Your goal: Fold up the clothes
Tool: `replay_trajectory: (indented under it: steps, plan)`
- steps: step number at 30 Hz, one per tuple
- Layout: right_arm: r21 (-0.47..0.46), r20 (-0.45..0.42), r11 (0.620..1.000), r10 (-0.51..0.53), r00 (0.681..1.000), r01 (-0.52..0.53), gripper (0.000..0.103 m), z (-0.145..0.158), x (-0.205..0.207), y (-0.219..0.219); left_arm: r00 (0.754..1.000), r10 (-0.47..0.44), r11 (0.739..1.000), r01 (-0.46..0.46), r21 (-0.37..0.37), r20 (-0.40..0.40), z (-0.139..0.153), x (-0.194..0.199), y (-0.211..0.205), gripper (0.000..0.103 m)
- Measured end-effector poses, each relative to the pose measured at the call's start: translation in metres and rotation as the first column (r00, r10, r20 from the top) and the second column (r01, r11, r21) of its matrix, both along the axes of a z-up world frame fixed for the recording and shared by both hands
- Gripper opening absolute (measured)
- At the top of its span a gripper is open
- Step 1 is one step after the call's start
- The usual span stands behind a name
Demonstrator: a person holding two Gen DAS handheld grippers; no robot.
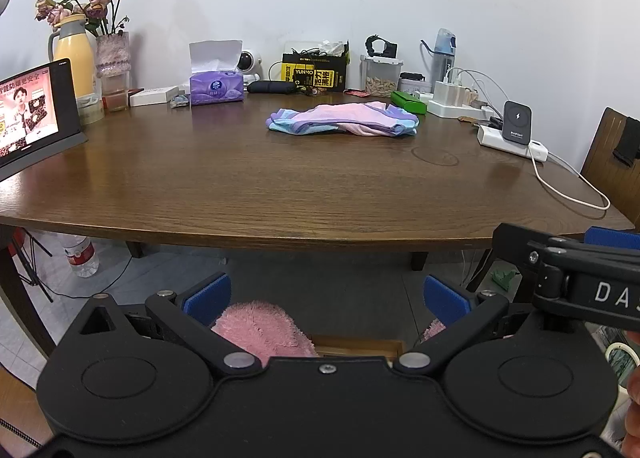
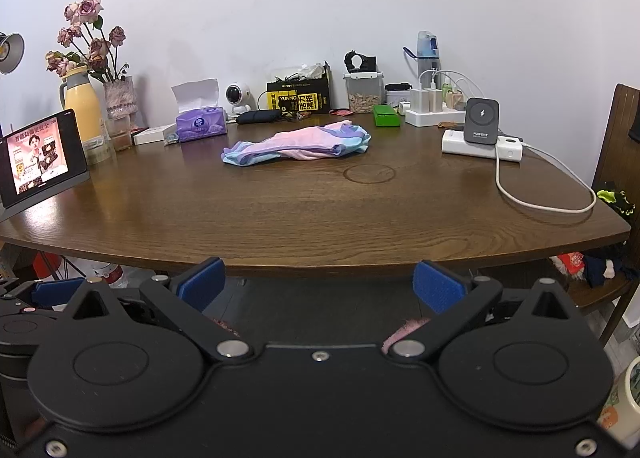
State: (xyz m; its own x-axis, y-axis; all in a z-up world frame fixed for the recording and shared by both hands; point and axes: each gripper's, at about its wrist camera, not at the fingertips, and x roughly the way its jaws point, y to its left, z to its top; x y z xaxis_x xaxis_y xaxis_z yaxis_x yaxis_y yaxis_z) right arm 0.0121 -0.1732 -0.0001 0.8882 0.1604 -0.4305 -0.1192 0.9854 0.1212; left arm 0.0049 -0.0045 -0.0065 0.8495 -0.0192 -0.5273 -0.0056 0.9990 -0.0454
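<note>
Garment (image 1: 342,120) bunched on far half of table (image 1: 240,186), pink-purple-blue, in front of yellow-black box (image 1: 314,74) — left view. My left gripper (image 1: 326,296) hangs below near table edge, jaws apart, nothing between; pink slipper (image 1: 262,328) under it. Right gripper's body crosses lower right corner.

Right view: garment (image 2: 296,146) lies near tissue box (image 2: 201,123), well apart from charger (image 2: 483,126). My right gripper (image 2: 320,284) short of table edge — jaws apart, empty.

Crumpled pink, purple and blue garment (image 1: 342,120) (image 2: 298,142), flat on far tabletop
</note>
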Motion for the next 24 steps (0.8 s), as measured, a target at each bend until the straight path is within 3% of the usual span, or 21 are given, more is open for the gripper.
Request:
replay_trajectory:
  steps: [24]
  plan:
    - [0.002,-0.021,1.0,0.007,1.0,-0.007,0.103,-0.0049,0.0022,-0.0004,1.0,-0.01,1.0,0.01,0.004,-0.016,-0.0046,-0.0012,-0.0006,0.103]
